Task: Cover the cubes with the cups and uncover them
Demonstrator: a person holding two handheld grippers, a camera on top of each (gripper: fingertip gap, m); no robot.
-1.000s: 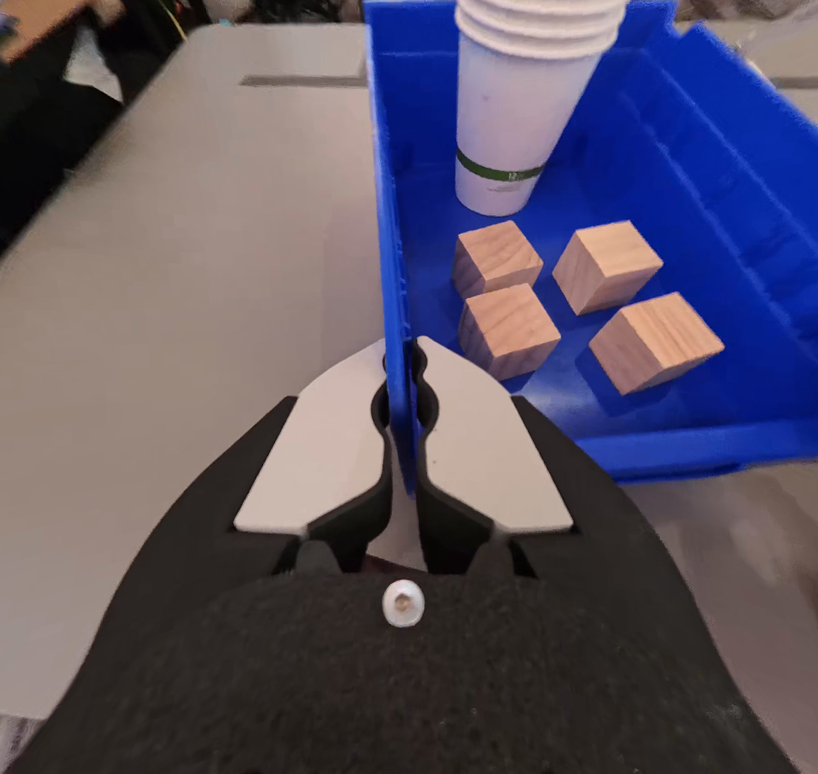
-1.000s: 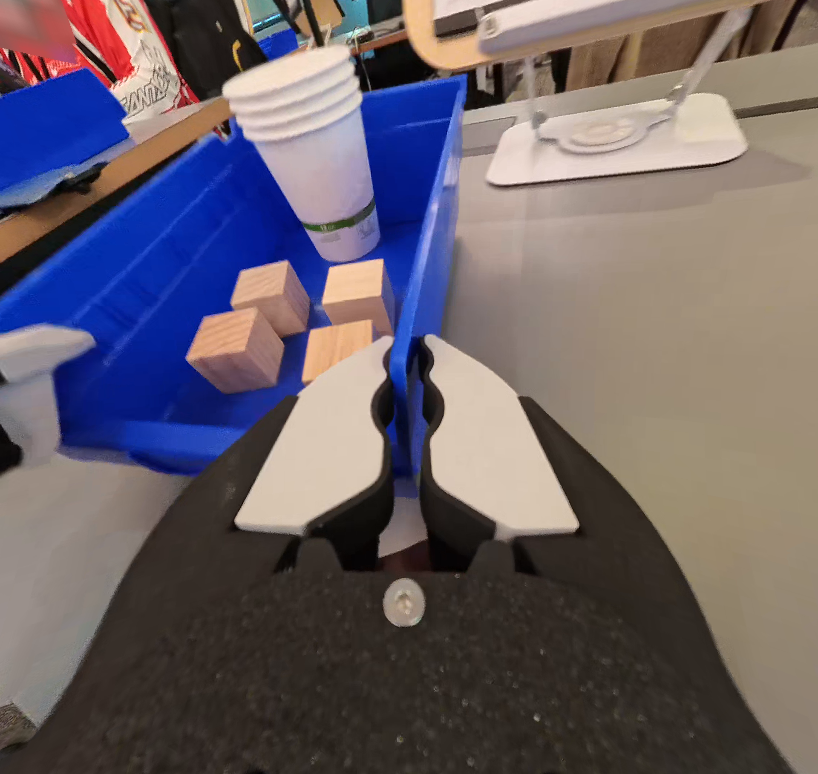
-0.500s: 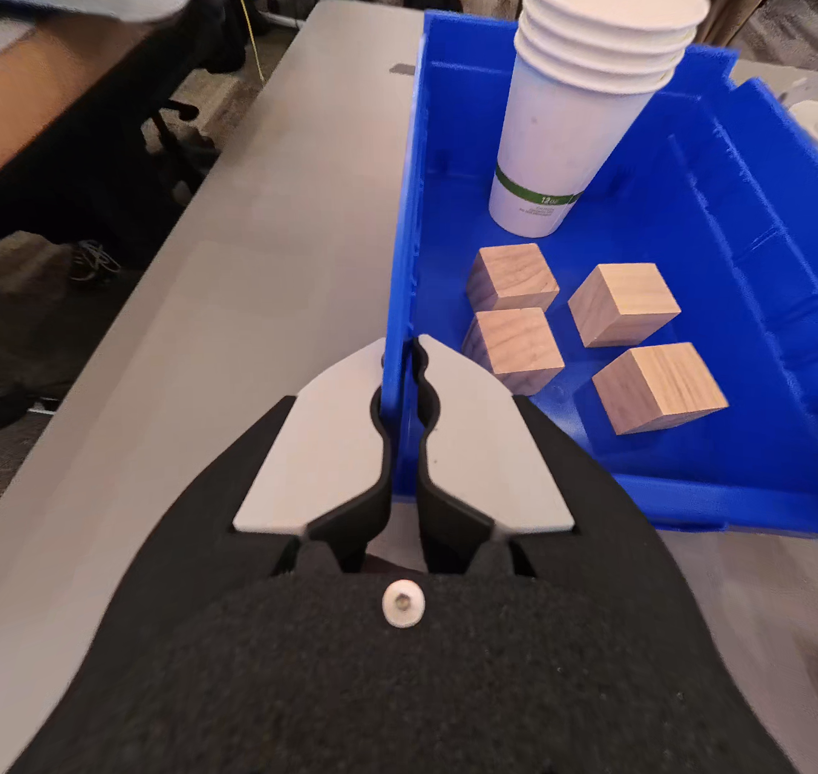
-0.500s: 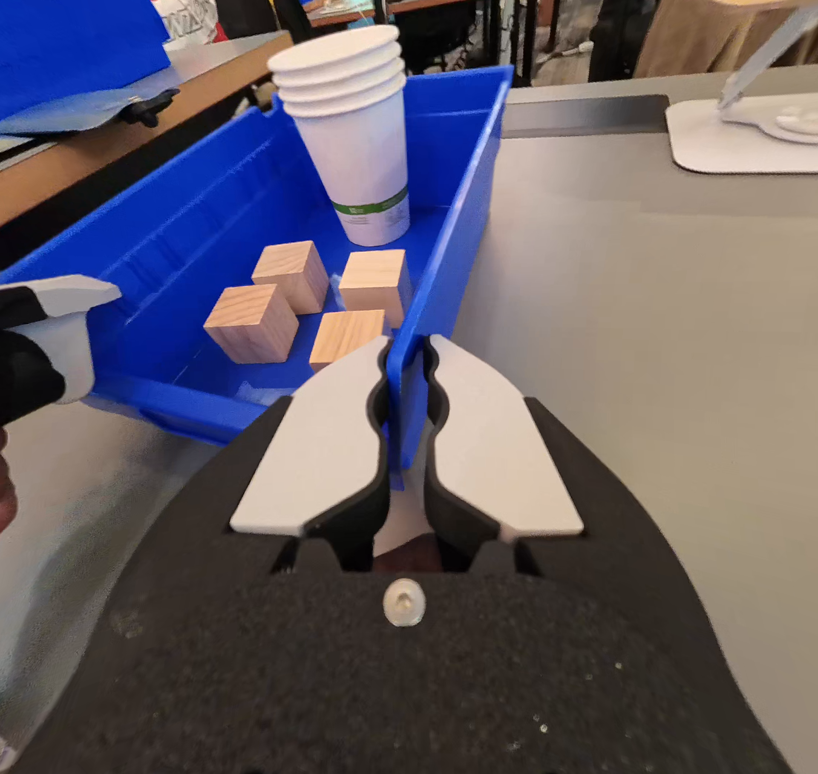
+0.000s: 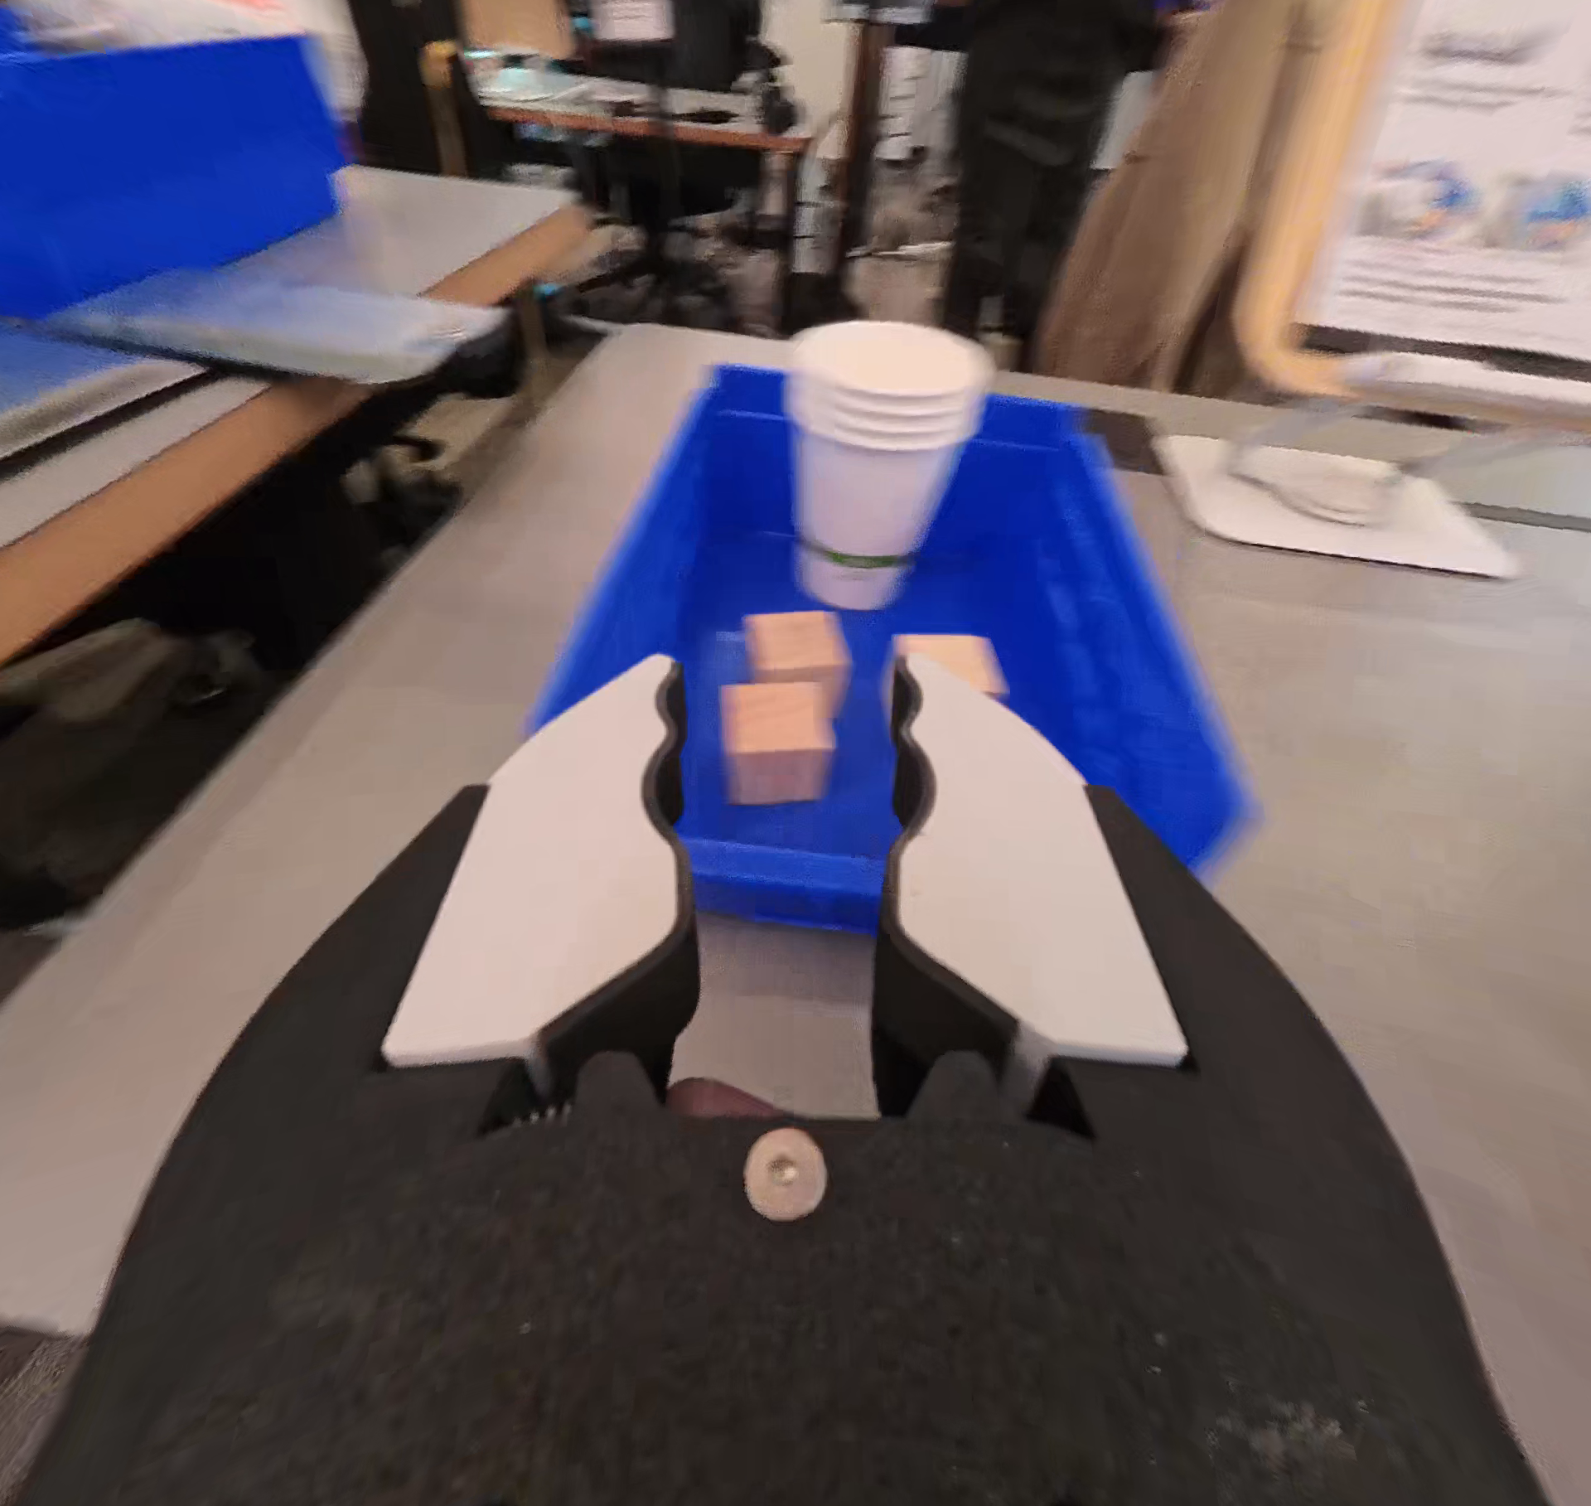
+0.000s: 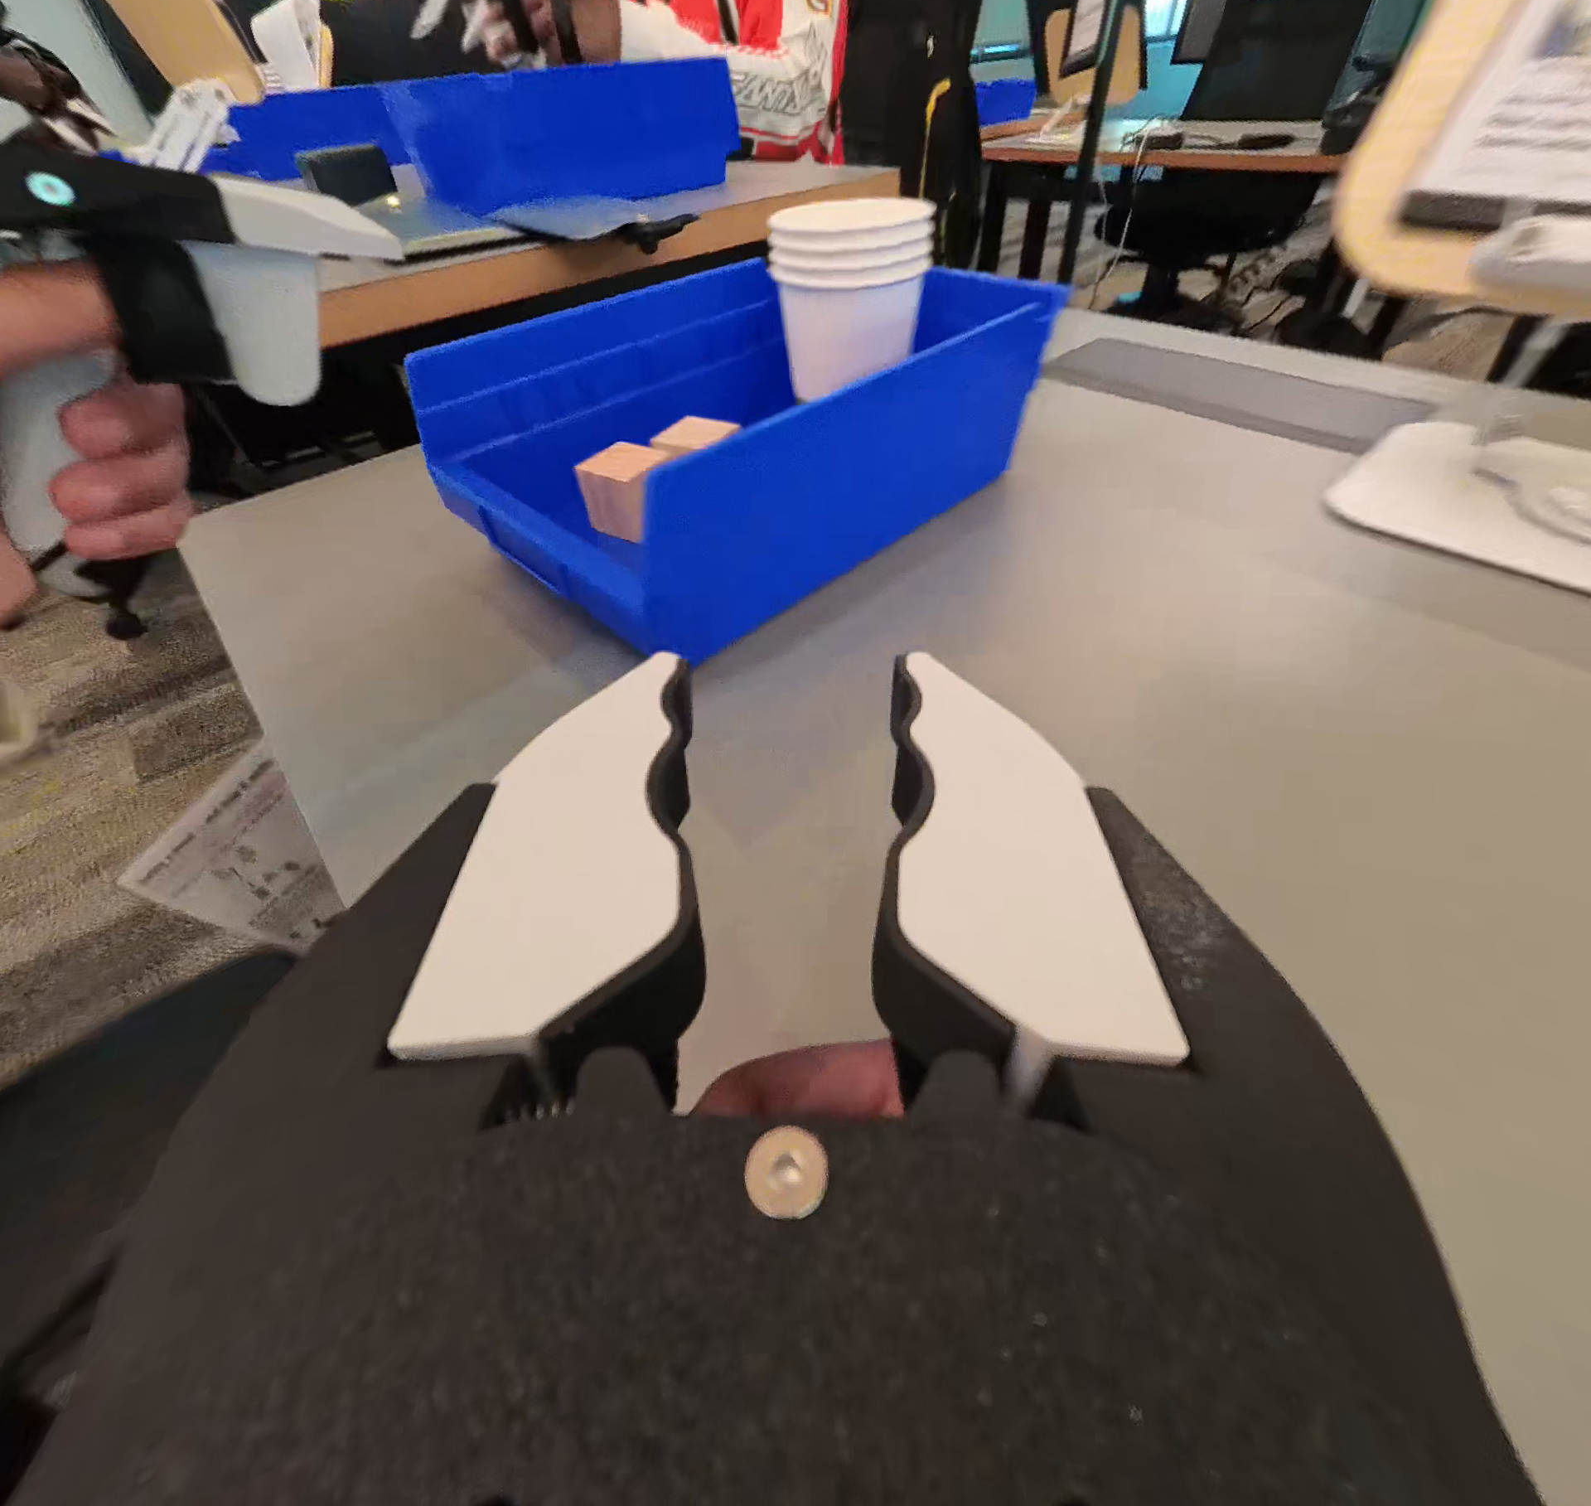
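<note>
**Both grippers held clear of the bin, cups and cubes untouched**

With nothing gripped on either side, the left gripper (image 5: 783, 681) is held with its white fingers spread and empty, aimed along the open blue plastic bin (image 5: 1145, 690) on the grey table (image 5: 284, 845). The right gripper (image 6: 788, 672) is likewise spread and empty, hovering over bare table near the bin's corner. Such a stance is judged to suit an approach, since the nested stack of white paper cups (image 5: 878, 466) must be separated before any cube can be covered. The stack stands upright at the far end of the bin, and the light wooden cubes (image 5: 775, 741) lie on its floor, nearer the grippers, uncovered.

Three cubes are shown from above in the blurred left wrist view, one partly hidden behind a finger. Only two are seen in the right wrist view, where the bin wall hides the rest; the left gripper's handle, held in a hand (image 6: 120, 474), is shown only there.
</note>
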